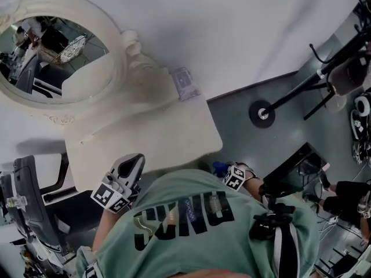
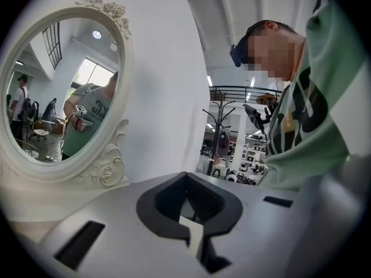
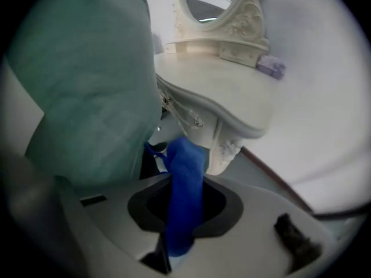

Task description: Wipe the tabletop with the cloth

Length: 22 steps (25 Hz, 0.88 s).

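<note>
My right gripper has its jaws clamped on the blue cloth, which runs lengthwise straight out along them. My left gripper is pinched together on nothing. The tabletop lies ahead of and above the right jaws, so I judge the cloth must go up and forward onto it. The head view puts the left gripper closer to that surface, but only the right gripper view shows the hold on the cloth. The left gripper view shows mainly the mirror.
</note>
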Available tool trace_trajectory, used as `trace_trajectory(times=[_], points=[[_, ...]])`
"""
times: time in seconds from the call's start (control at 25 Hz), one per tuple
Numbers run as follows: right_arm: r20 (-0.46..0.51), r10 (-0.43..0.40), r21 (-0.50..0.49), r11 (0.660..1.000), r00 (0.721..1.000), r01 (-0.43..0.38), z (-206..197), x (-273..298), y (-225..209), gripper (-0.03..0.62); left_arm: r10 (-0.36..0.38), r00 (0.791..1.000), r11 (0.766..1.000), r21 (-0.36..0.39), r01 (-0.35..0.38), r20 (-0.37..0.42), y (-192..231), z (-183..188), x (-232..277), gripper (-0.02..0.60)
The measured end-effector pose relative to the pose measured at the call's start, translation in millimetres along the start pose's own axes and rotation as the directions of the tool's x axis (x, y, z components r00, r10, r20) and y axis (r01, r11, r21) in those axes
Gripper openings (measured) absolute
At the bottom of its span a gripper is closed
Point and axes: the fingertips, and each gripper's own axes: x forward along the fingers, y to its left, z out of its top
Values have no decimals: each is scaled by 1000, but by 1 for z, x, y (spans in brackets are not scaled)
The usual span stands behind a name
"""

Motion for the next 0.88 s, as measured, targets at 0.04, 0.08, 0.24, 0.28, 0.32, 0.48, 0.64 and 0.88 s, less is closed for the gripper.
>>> trace_trajectory(times=[0.04,0.08,0.24,0.28,0.32,0.48,0.64,0.88], points=[[0,16,63,998,1000,-16,-9,3,7,61,-11,1000,1000,3,11,-3,-5,0,4,5],[1,15,124,992,1000,-15,-17,5,7,61,-20,1000,1000,5,20,-8,-9,0,7,5],[49,-40,212,977,998,29,-12,-3,-30,61,-12,1000,1000,9,13,-10,-11,-2,-2,5],[76,-59,209,977,995,42,-1,-9,-42,61,-1,1000,1000,8,1,-2,-9,-3,-10,5],[108,-80,205,977,991,57,14,-15,-55,61,10,1000,1000,7,-10,8,-7,-3,-21,5],[211,-151,206,973,966,107,89,-46,-76,61,49,996,999,13,-50,74,11,-1,-85,5],[310,-208,299,948,928,112,181,-64,-58,61,99,981,994,22,-104,166,54,-1,-180,5],[431,-245,481,876,868,9,315,-61,43,61,163,967,986,13,-169,196,121,-10,-340,5]])
